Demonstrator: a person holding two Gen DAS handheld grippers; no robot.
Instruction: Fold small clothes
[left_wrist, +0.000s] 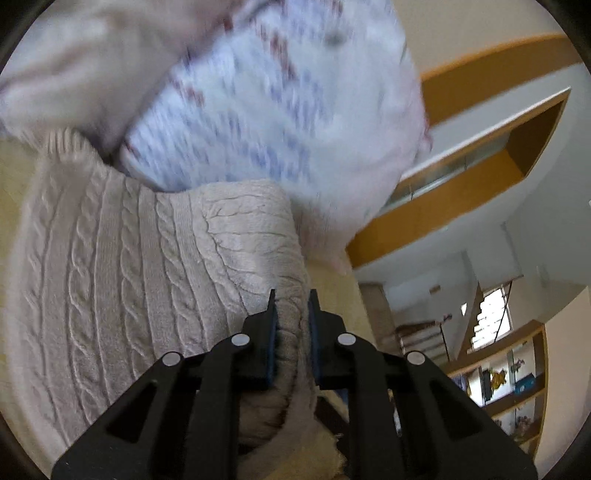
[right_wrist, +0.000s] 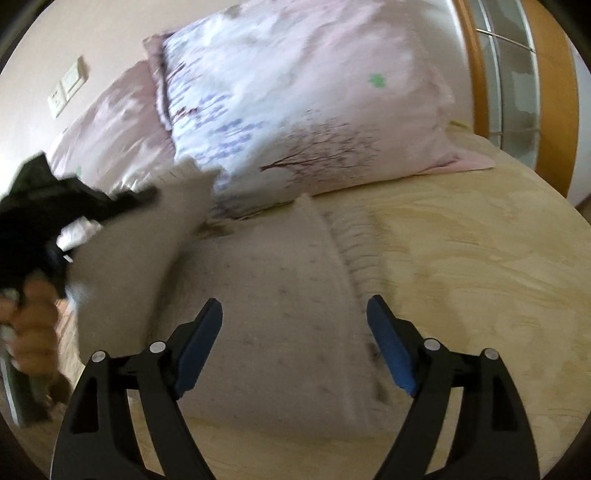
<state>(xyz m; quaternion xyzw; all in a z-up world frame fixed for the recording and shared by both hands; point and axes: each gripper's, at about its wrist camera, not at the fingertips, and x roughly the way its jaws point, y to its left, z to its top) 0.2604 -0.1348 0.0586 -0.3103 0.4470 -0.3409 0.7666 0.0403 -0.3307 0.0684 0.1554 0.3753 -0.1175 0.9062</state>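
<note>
- Currently, the bed (right_wrist: 461, 258), covered in a pale yellow patterned sheet, fills the lower and right part of the right wrist view; it shows only as narrow strips at the left edge and lower centre of the left wrist view.
- Pillows: one large pillow (right_wrist: 303, 110) with a pink, white and blue tree print lies across the upper centre of the right wrist view, resting on the bed; a second pink pillow (right_wrist: 110, 136) sits beside it at the upper left. Both are blurred.
- Sweater: a beige cable-knit sweater (left_wrist: 147, 258) occupies the left and centre of the left wrist view. In the right wrist view it lies on the bed at centre frame, just below the large pillow, with one part lifted toward the left edge of the frame.
- Headboard: an orange-brown wooden headboard (right_wrist: 554, 92) with glass panels stands at the upper right of the right wrist view.
- Left gripper (left_wrist: 291, 314): lower centre of its own view, jaws closed on a fold of the sweater. In the right wrist view it appears at the left edge, held by a hand (right_wrist: 33, 325).
- Right gripper (right_wrist: 295, 314): lower centre of its own view, jaws spread wide above the sweater, nothing pressed between the blue pads (right_wrist: 199, 347).
- Wall plates: two switch plates (right_wrist: 68, 86) sit on the wall at upper left.
</note>
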